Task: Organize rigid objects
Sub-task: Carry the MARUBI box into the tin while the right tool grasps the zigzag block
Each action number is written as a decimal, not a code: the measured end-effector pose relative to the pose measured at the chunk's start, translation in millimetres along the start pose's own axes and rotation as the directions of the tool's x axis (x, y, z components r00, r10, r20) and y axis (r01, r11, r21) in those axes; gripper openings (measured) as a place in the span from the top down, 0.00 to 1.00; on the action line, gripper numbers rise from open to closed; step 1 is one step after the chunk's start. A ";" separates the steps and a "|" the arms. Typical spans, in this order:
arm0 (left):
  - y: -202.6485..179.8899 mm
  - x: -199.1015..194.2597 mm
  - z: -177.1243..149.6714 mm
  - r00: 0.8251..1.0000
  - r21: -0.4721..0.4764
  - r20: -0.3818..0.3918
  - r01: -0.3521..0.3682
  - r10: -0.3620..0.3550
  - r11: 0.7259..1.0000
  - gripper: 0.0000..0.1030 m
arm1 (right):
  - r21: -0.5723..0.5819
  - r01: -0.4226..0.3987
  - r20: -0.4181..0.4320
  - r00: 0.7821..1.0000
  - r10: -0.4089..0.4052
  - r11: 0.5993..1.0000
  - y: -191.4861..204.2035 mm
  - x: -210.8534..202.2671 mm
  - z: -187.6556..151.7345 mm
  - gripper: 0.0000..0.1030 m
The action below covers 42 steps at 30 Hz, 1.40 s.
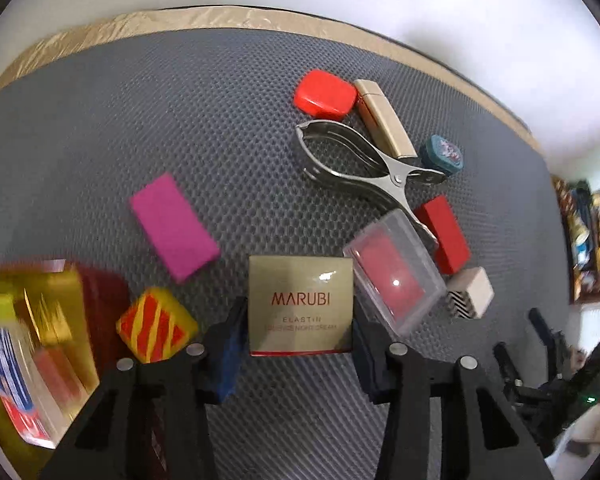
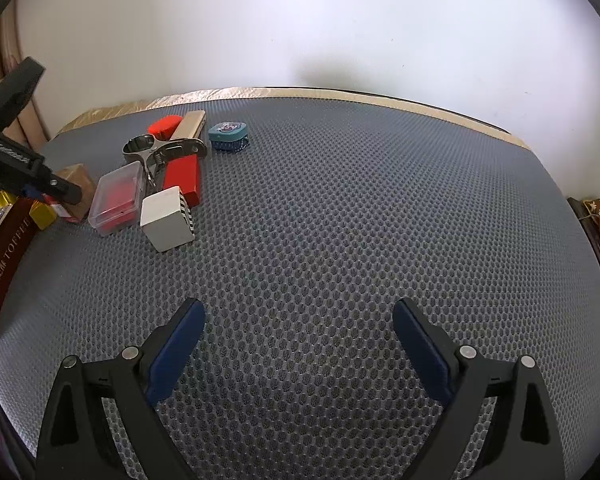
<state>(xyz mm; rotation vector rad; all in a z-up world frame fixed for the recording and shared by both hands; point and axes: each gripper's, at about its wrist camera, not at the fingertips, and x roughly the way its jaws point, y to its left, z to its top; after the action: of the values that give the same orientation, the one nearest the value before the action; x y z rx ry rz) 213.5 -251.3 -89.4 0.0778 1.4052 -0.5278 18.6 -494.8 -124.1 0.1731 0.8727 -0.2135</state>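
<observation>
Left wrist view, gripper: left gripper (image 1: 300, 344) pointing steeply down, blue pads (image 1: 228, 354) set against both sides of gold square cardboard box lettered MARUBI (image 1: 301, 306); judged gripped, box on grey honeycomb mat (image 1: 204, 120), not lifted.
Left wrist view, sorted so far: yellow open container (image 1: 28, 344) at left edge, blurred, holding gold and red-blue packets; count not readable.
Left wrist view, loose near container: yellow block with red stripes (image 1: 156, 324); magenta flat rectangular block (image 1: 174, 226).
Left wrist view, loose cluster: clear plastic case with red insert (image 1: 396, 268) touching box corner; steel spring clamp (image 1: 364, 160); red rounded plastic case (image 1: 326, 94); gold lipstick-style tube (image 1: 384, 118); teal patterned tin (image 1: 442, 156); red rectangular block (image 1: 444, 234); white cube with black zigzag side (image 1: 470, 292).
Right wrist view, gripper: right gripper (image 2: 298, 344) with jaws spread wide, nothing between, over bare mat well apart from cluster.
Right wrist view, cluster: same items far left; white cube nearest; dark red TOFFEE-lettered carton (image 2: 4, 268) at left edge.
Progress: early; one box in hand, roughly nine items left unsorted.
</observation>
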 end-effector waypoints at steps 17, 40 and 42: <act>57.8 -137.3 -136.1 0.976 -0.131 0.217 0.059 -0.029 0.990 0.53 | -0.177 -0.178 0.009 0.983 0.182 0.968 57.7 -8.1 35.3 0.21; 129.5 -128.1 -158.5 0.960 -0.273 0.199 -0.140 0.198 0.952 0.52 | -0.110 -0.260 -0.076 0.964 0.253 0.959 71.8 -2.9 55.0 0.73; 130.5 -123.3 -157.7 0.947 -0.252 0.195 -0.202 0.254 0.946 0.52 | -0.097 -0.308 -0.059 0.951 0.304 0.946 76.5 -20.4 60.4 0.73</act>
<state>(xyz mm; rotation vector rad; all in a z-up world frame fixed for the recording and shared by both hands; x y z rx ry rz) 112.1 -42.1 -34.3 -0.0053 1.2057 -0.1711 70.0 -432.9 -65.4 0.2135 0.8860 0.1274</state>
